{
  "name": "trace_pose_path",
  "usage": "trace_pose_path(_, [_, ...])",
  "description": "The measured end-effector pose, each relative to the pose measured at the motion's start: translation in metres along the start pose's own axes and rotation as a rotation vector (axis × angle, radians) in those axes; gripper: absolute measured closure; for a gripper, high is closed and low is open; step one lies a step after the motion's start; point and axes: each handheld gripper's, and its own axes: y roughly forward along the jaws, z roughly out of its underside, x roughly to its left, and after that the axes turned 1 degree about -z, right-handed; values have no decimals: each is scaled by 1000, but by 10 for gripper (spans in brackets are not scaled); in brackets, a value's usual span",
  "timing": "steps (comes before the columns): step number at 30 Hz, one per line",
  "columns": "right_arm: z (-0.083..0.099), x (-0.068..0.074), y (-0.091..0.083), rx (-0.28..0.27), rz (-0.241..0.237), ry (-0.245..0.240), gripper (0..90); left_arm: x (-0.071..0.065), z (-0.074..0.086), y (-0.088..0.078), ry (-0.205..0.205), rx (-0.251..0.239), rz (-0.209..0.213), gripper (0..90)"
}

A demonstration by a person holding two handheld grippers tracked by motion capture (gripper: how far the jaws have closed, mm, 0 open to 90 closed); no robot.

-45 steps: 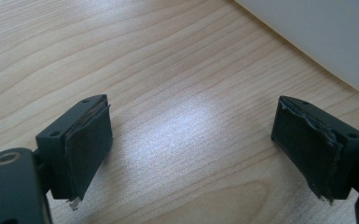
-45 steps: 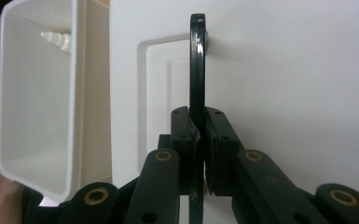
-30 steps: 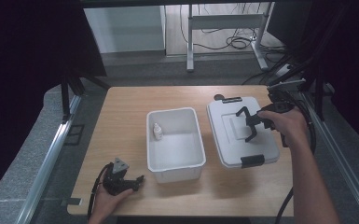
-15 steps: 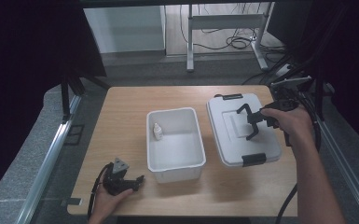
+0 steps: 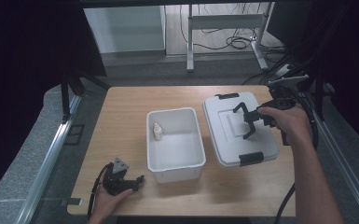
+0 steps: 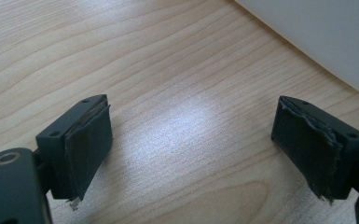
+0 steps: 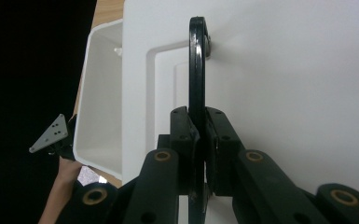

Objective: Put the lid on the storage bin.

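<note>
Black jaws of the right gripper (image 7: 199, 140) are seen in the right gripper view pressed together on the thin black handle (image 7: 196, 65) of the white lid (image 7: 284, 93); the lower end of that handle is hidden between the pads. In the high view the lid (image 5: 228, 135) is found right of centre, lying on the table (image 5: 121, 116) beside the open white bin (image 5: 175, 163), and the right gripper (image 5: 248, 120) is partly covered by the hand (image 5: 286, 119), so the grip itself is hard to make out there. A small white bottle (image 5: 157, 131) is shown inside the bin, against its left wall. At the lower left of the high view the left gripper (image 5: 129, 181) rests on the wood, its jaws too small to judge; in the left gripper view (image 6: 191, 140) they are shown wide apart over bare wood, with a corner of the bin (image 6: 326, 37) cut off at the upper right.
</note>
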Motion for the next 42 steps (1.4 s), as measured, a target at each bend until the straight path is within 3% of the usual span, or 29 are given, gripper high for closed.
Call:
trace_pose_path(7, [-3, 11, 10, 11, -11, -10, 832, 0, 0, 0, 2, 1, -1, 122])
trace_pose_path(28, [-14, 52, 67, 94, -36, -45, 828, 0, 0, 0, 4, 3, 1, 123])
trace_pose_path(42, [-19, 72, 84, 102, -32, -66, 828, 0, 0, 0, 2, 2, 0, 122])
